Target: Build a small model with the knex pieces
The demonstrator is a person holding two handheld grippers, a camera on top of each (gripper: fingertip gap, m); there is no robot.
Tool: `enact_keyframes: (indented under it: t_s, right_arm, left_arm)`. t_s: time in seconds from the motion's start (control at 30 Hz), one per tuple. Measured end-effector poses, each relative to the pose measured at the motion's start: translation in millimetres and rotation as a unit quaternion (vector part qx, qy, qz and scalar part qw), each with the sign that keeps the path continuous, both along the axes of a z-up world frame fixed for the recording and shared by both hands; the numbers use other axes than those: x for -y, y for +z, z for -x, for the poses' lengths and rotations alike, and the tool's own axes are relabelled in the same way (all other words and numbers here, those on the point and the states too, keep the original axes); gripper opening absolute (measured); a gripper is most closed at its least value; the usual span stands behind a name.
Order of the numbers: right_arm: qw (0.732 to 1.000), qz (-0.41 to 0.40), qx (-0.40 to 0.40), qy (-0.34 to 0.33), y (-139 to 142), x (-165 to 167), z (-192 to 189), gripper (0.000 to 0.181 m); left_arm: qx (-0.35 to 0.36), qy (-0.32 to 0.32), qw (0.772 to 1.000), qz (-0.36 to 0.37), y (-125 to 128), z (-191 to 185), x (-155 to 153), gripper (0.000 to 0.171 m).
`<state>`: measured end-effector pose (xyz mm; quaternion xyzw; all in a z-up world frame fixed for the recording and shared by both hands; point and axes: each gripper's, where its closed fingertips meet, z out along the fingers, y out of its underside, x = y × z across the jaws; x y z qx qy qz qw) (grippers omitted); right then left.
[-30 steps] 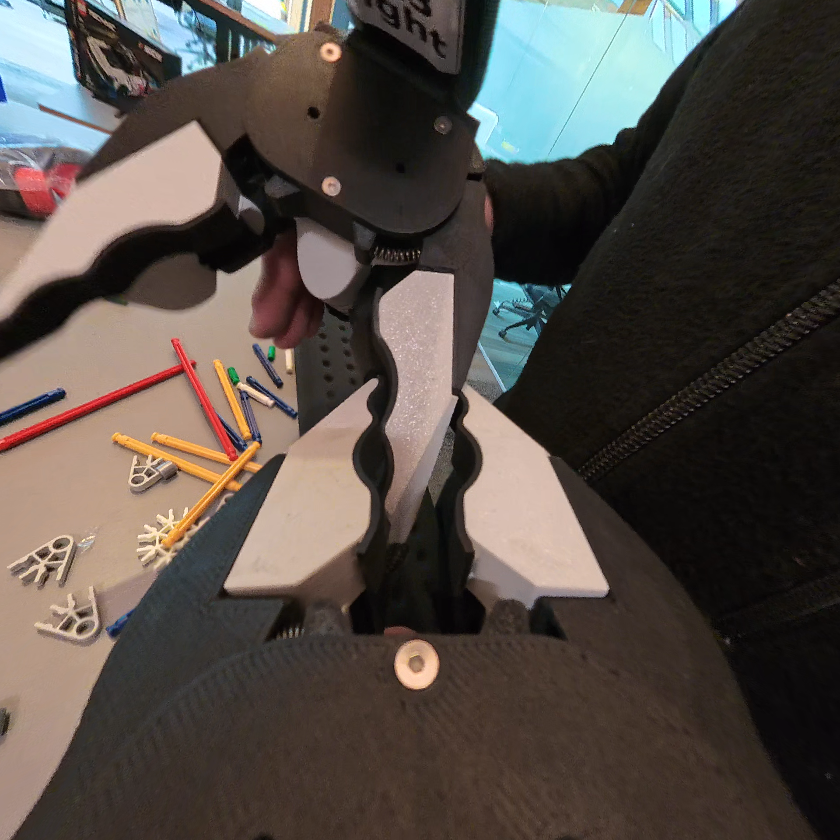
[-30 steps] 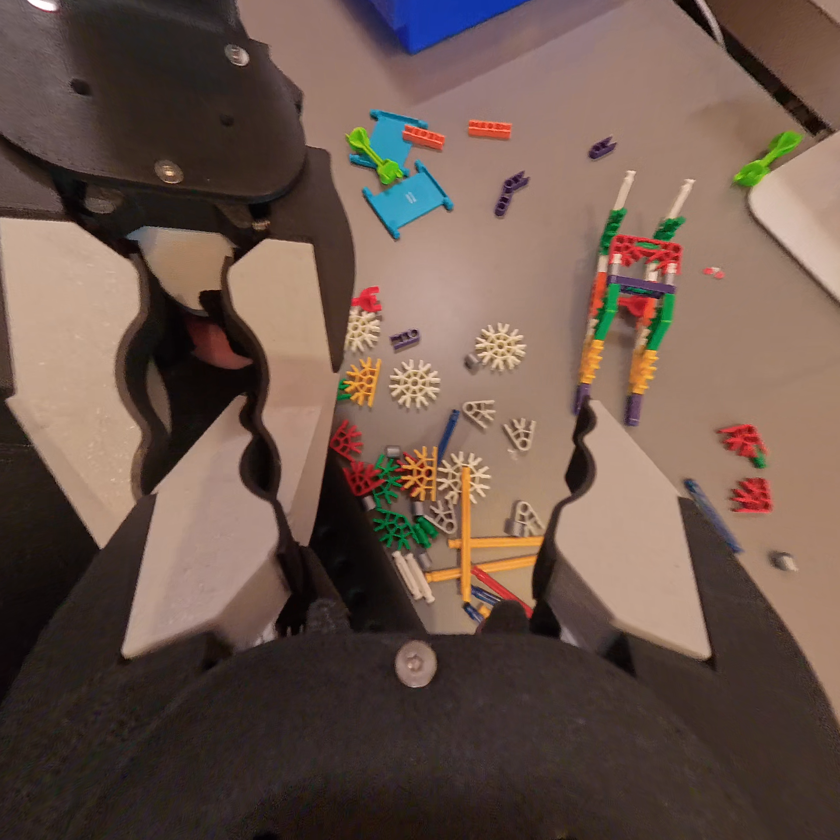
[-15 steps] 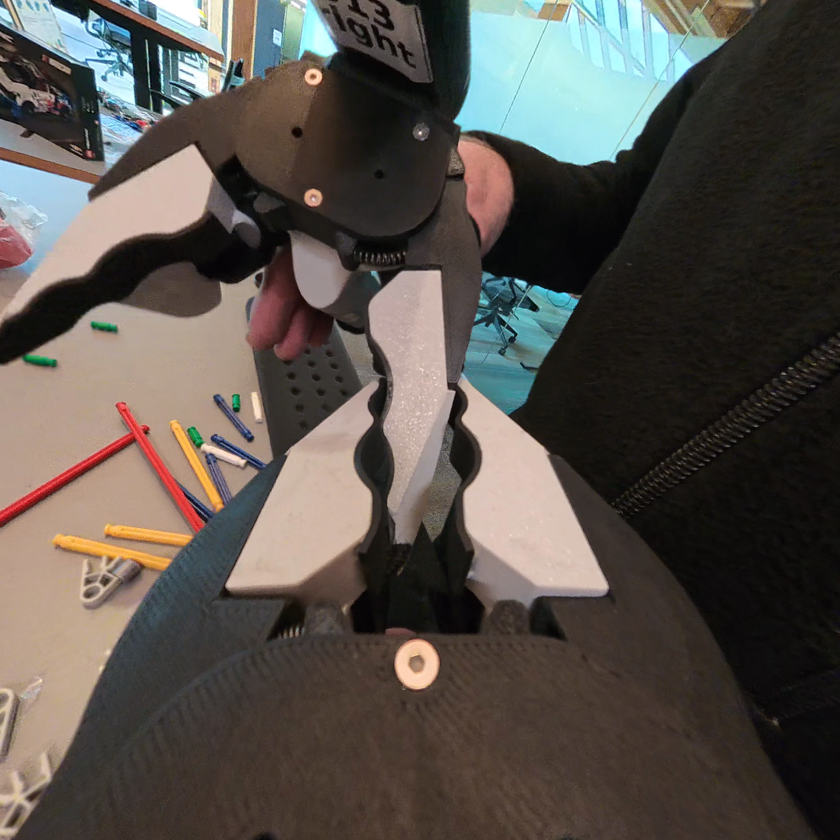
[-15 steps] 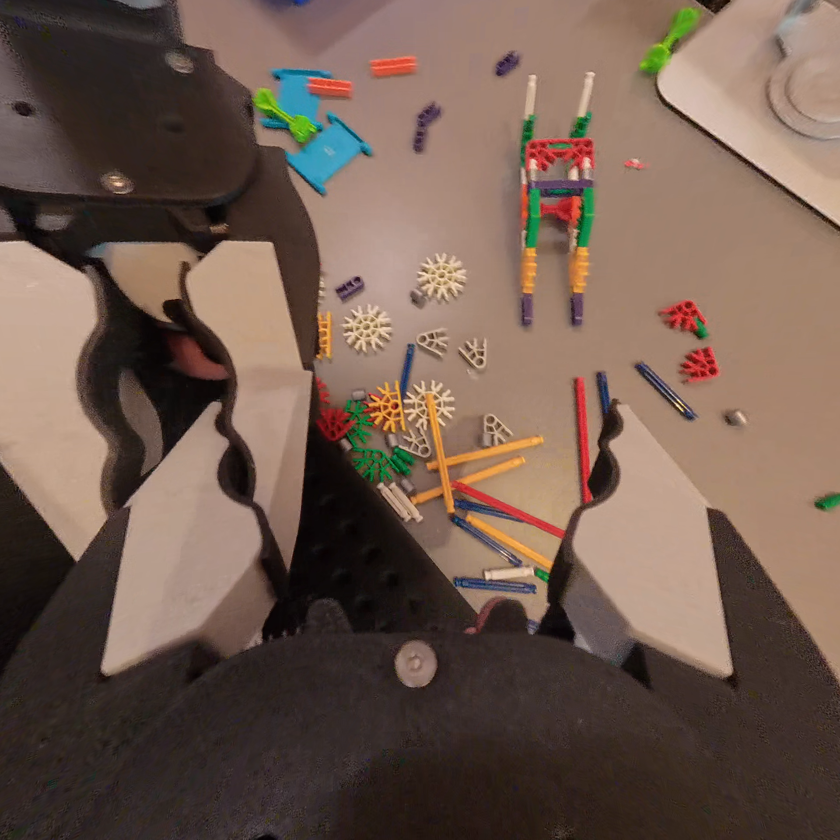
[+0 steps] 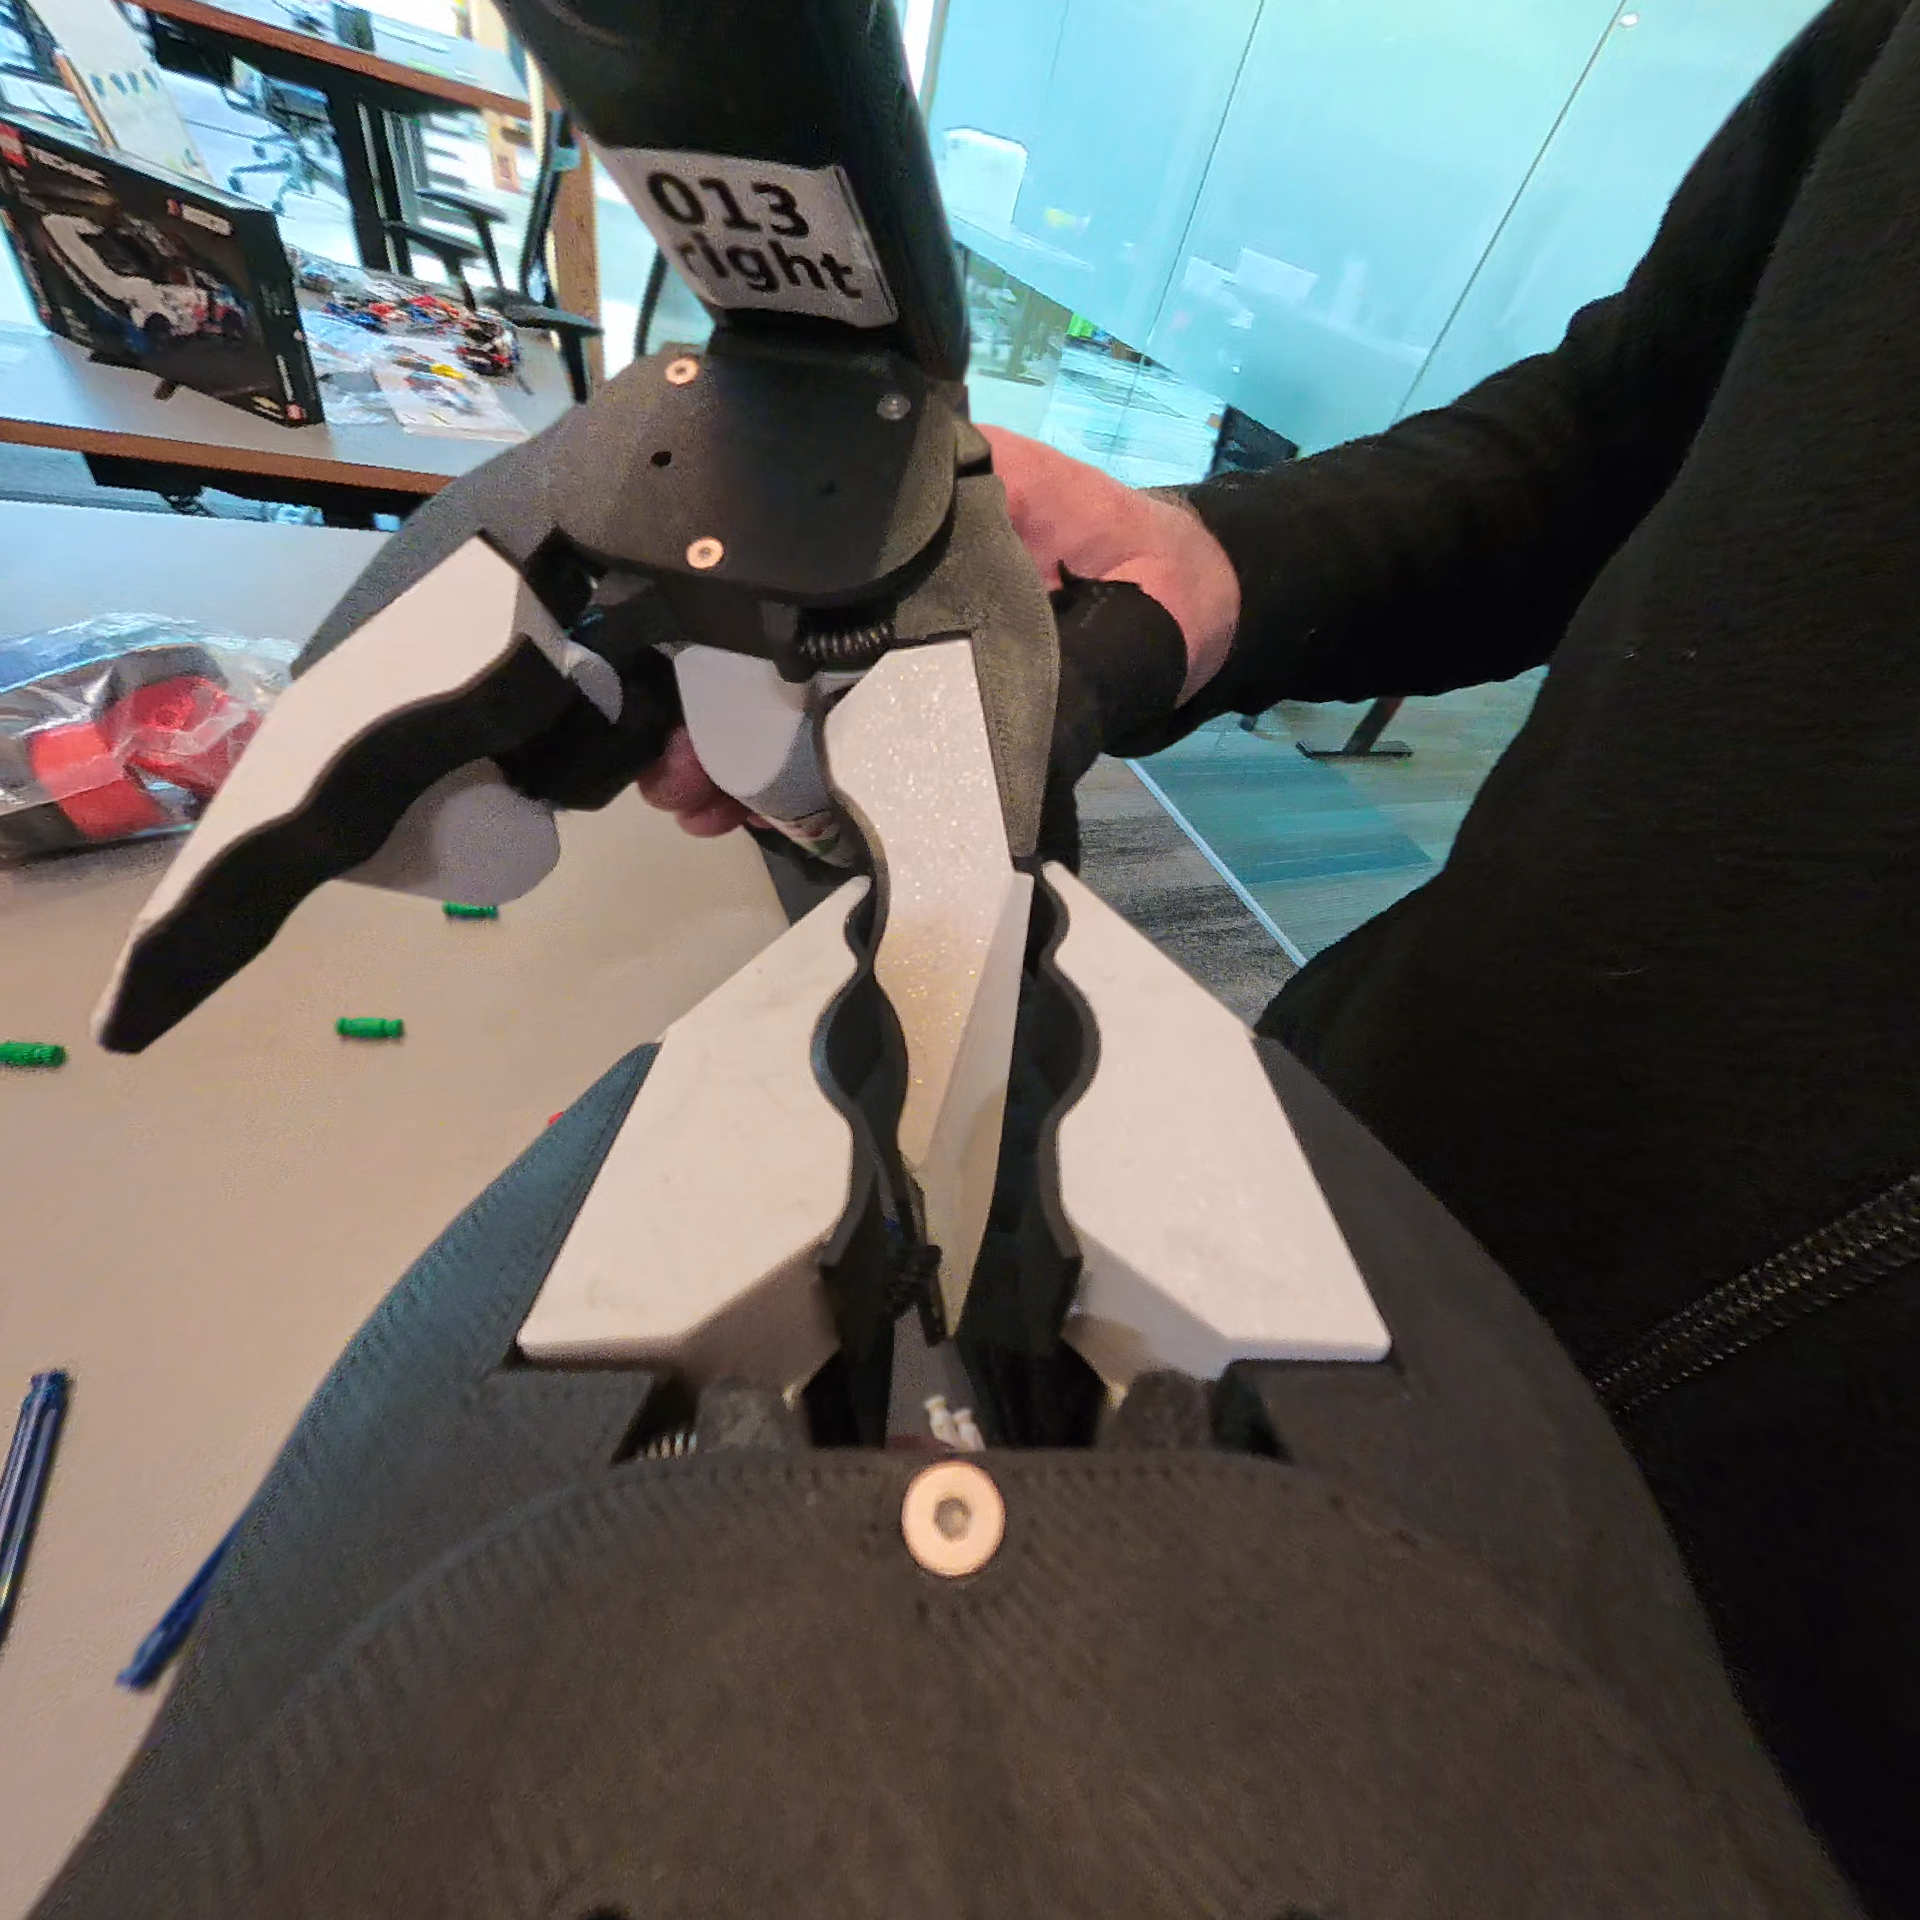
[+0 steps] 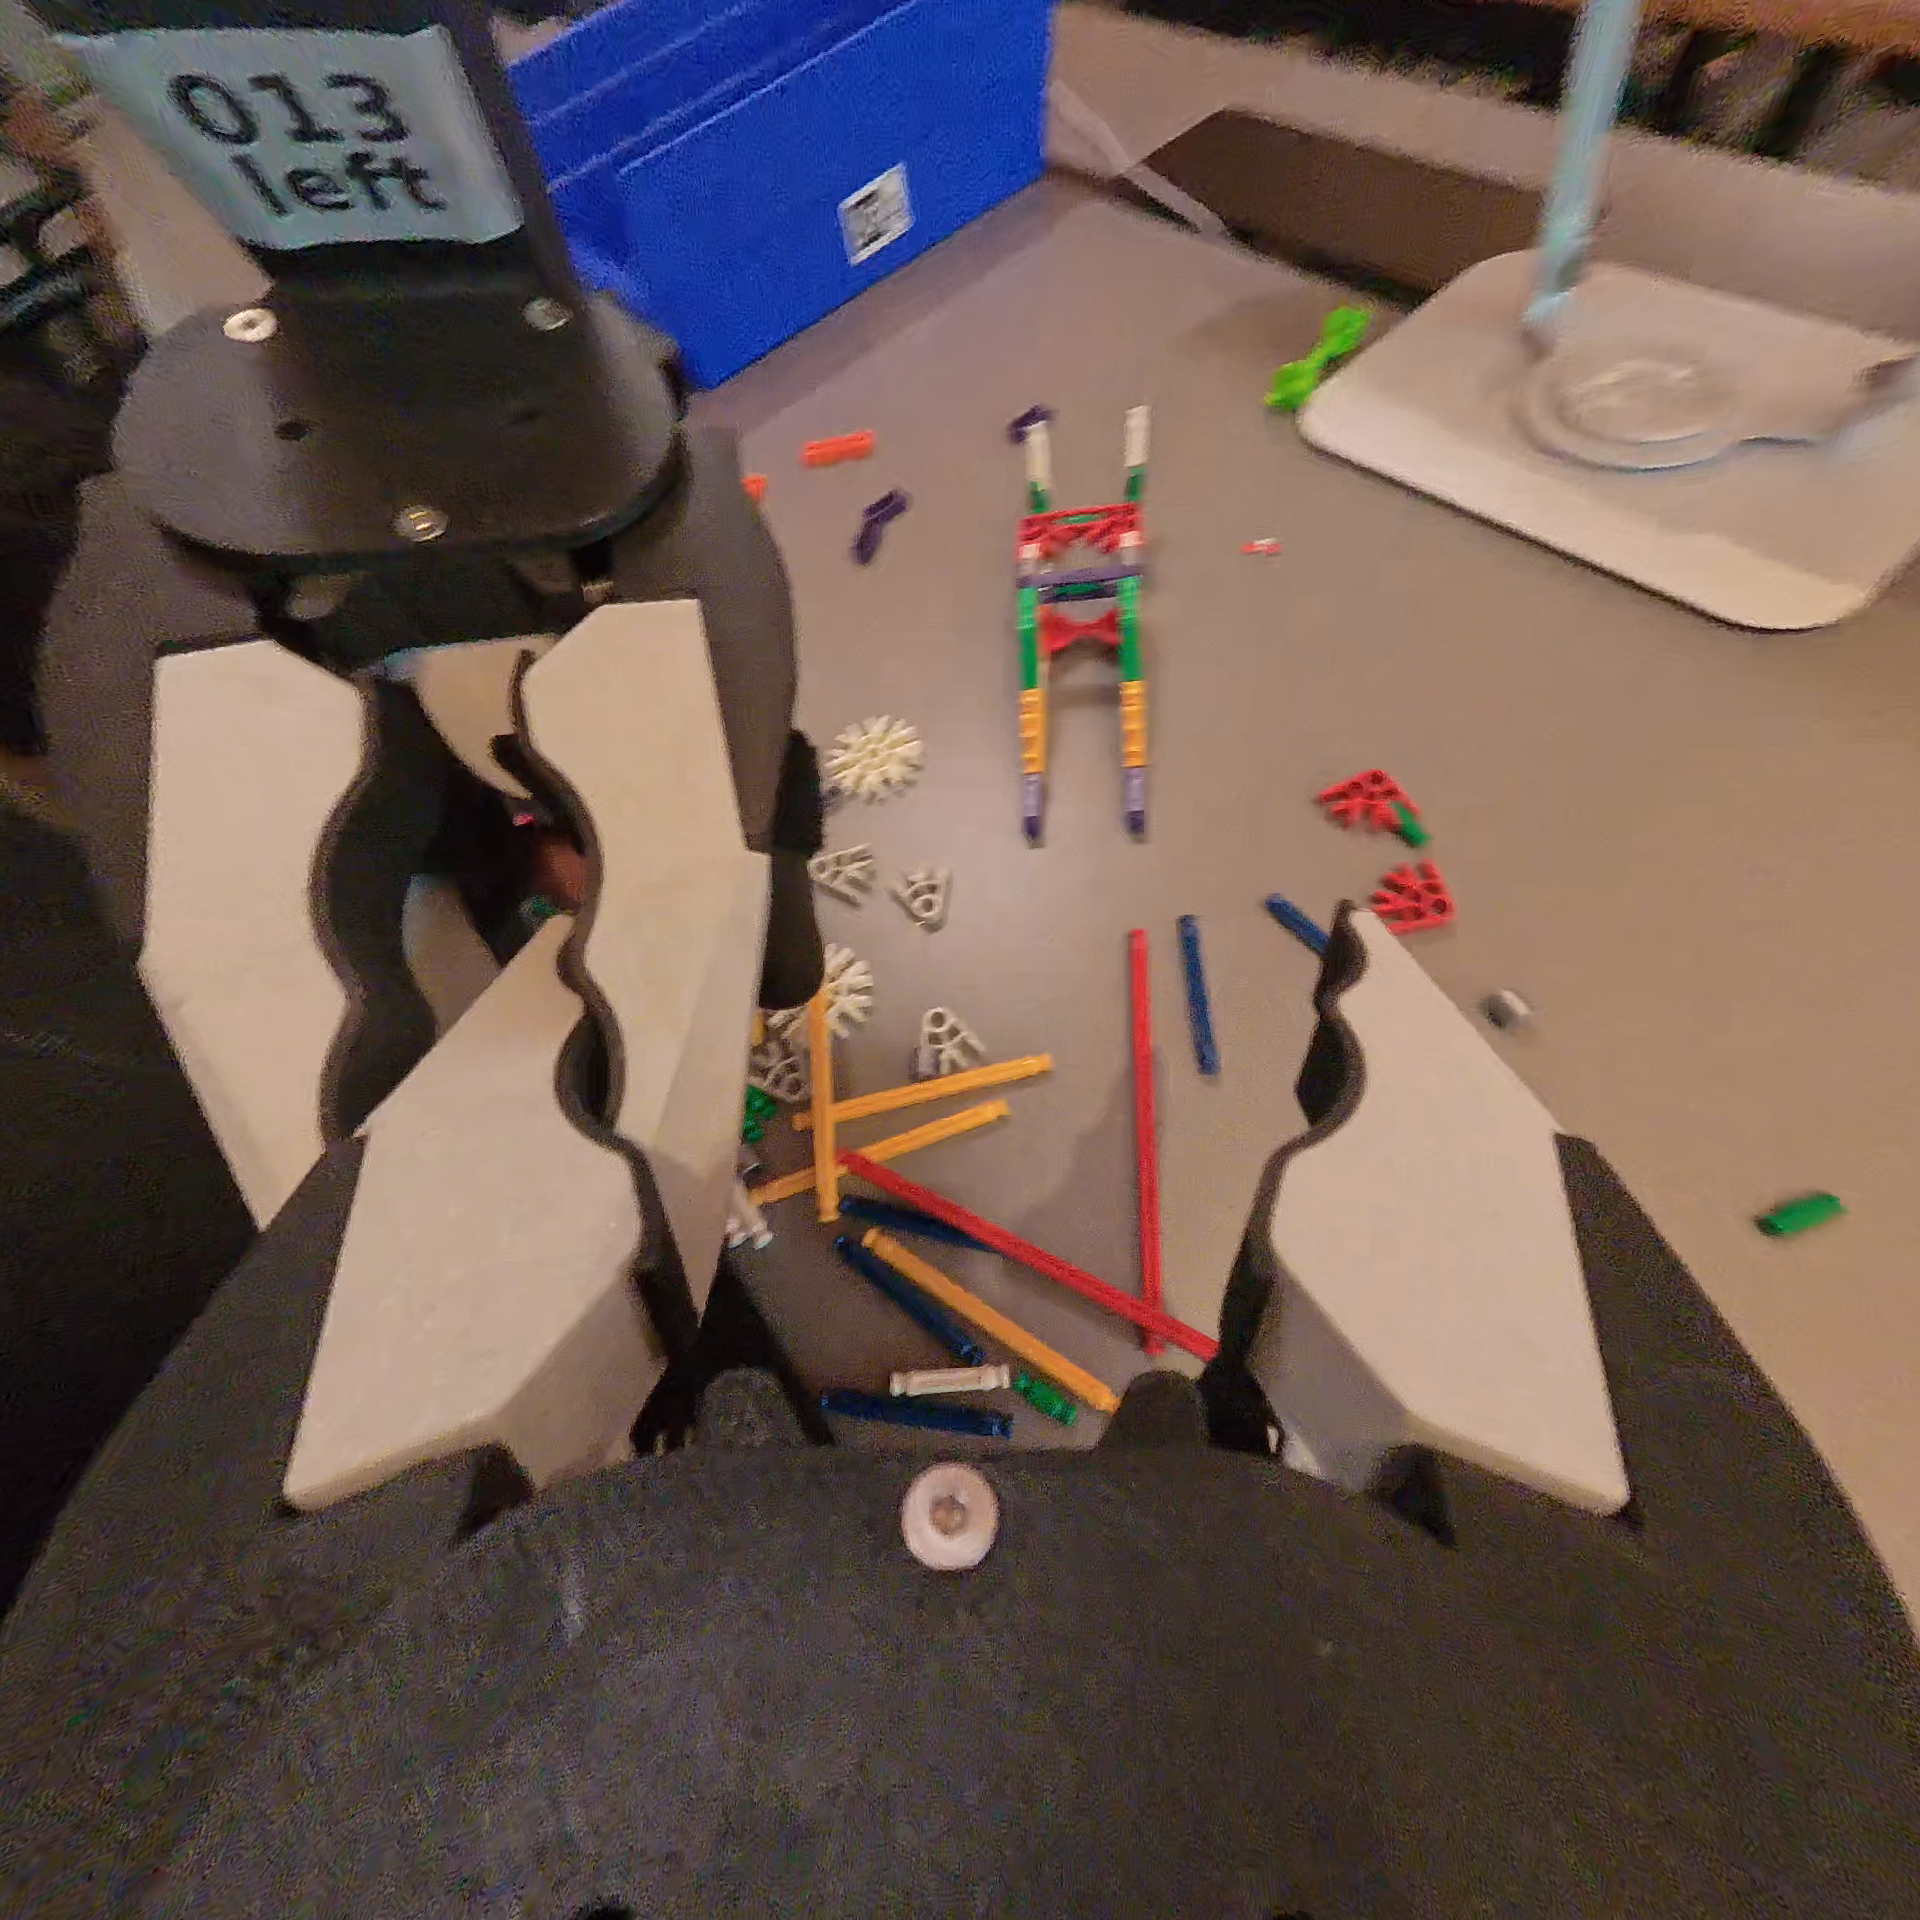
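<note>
My left gripper [image 5: 951, 904] is shut on one white finger [image 5: 935, 935] of my right gripper. My right gripper [image 6: 956, 920] is open wide; its left finger [image 6: 488, 1174] sits between the two fingers of the left gripper [image 6: 488, 1143], and its right finger [image 6: 1434, 1195] is free. A hand [image 5: 1122, 561] holds the right gripper's handle. Below the open right gripper lie loose toy rods [image 6: 1143, 1132], yellow, red and blue, and white snowflake connectors [image 6: 878, 756] on the grey table [image 6: 1558, 831]. A small built rod frame [image 6: 1081, 623] lies farther off.
A blue bin [image 6: 779, 187] stands at the back. A white tray [image 6: 1621, 447] with a clear dish is at the far right. Red connectors [image 6: 1392, 842] and a green piece [image 6: 1797, 1214] lie to the right. A boxed set [image 5: 156, 260] and a bag of red parts [image 5: 104, 748] sit at the left.
Both views have tilted up: the table pieces slid down the frames, and the blue bin and the room behind came into view. The left gripper stays shut on the right gripper's finger.
</note>
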<state>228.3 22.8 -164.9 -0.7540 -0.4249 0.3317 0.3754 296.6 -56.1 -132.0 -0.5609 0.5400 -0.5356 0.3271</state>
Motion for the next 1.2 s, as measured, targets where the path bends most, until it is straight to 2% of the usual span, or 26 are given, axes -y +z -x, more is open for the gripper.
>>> enact_keyframes:
  t_s: [0.17, 0.23, 0.27, 0.3, 0.33, 0.4, 0.47, 0.53, 0.57, 0.6, 0.67, 0.8, 0.87, 0.93, 1.0, 1.07, 1.13, 1.2]
  right_arm:
    - [0.997, 0.057, 0.017, -0.058, -15.5, -17.1, -38.9, 0.151]
    - [0.996, 0.063, -0.002, -0.056, -16.9, -21.4, -48.1, 0.155]
    - [0.995, 0.092, -0.028, -0.029, -16.1, -14.4, -46.2, 0.142]
    - [0.992, 0.115, -0.055, 0.010, -12.8, -5.8, -43.3, 0.117]
    - [0.990, 0.110, -0.075, 0.048, -7.9, -0.6, -41.9, 0.098]
    - [0.987, 0.089, -0.098, 0.090, -4.2, 4.0, -43.9, 0.047]
    - [0.988, 0.077, -0.103, 0.082, -13.0, -8.7, -52.1, 0.054]
    - [0.990, 0.072, -0.095, 0.077, -23.5, -22.4, -58.6, 0.049]
    - [0.994, 0.058, -0.074, 0.062, -29.1, -34.9, -63.0, 0.056]
    - [0.998, 0.033, -0.042, 0.034, -36.1, -51.8, -69.5, 0.073]
    - [0.999, -0.016, 0.026, -0.028, -53.5, -85.0, -85.5, 0.119]
    - [0.992, -0.071, 0.035, -0.098, -64.9, -124.5, -100.0, 0.156]
    - [0.990, -0.033, 0.064, -0.122, -85.7, -128.0, -105.1, 0.156]
    - [0.982, 0.044, 0.107, -0.148, -115.9, -121.8, -109.4, 0.155]
    - [0.979, 0.035, 0.135, -0.148, -129.0, -127.3, -108.4, 0.155]
    - [0.976, 0.015, 0.171, -0.134, -137.1, -131.1, -110.4, 0.157]
    - [0.975, 0.016, 0.170, -0.138, -136.6, -133.2, -111.3, 0.156]
    - [0.975, 0.016, 0.169, -0.140, -136.5, -133.6, -112.5, 0.155]
  left_arm:
    - [0.002, -0.009, 1.000, 0.002, -2.8, -29.5, -13.5, 0.023]
    - [0.002, -0.011, 1.000, 0.000, -4.6, -41.0, -18.2, 0.022]
    - [0.002, -0.016, 1.000, -0.001, -5.0, -45.1, -20.2, 0.022]
    - [0.000, -0.021, 1.000, -0.008, -6.1, -49.3, -22.1, 0.021]
    - [-0.004, -0.024, 1.000, -0.017, -8.8, -52.9, -25.3, 0.022]
    - [-0.009, -0.043, 0.999, -0.019, -16.3, -59.1, -31.2, 0.022]
    - [-0.024, -0.051, 0.998, -0.027, -27.1, -66.7, -41.5, 0.022]
    - [-0.043, -0.058, 0.997, -0.036, -38.6, -71.1, -54.9, 0.023]
    - [-0.046, -0.056, 0.997, -0.037, -40.6, -72.8, -62.8, 0.023]
    - [-0.058, -0.058, 0.996, -0.036, -46.1, -73.7, -69.8, 0.023]
    - [-0.091, -0.064, 0.993, -0.038, -62.5, -74.6, -82.4, 0.023]
    - [-0.147, -0.052, 0.987, -0.039, -80.9, -75.2, -104.4, 0.024]
    - [-0.186, -0.038, 0.981, -0.034, -97.6, -72.5, -111.5, 0.026]
    - [-0.221, -0.028, 0.974, -0.037, -114.1, -68.3, -114.5, 0.028]
    - [-0.250, -0.001, 0.967, -0.042, -125.9, -63.7, -122.1, 0.031]
    - [-0.275, 0.021, 0.960, -0.042, -129.1, -58.9, -128.3, 0.053]
    - [-0.291, 0.061, 0.953, -0.056, -126.7, -52.4, -139.1, 0.086]
    - [-0.313, 0.091, 0.943, -0.061, -127.0, -41.1, -144.6, 0.103]
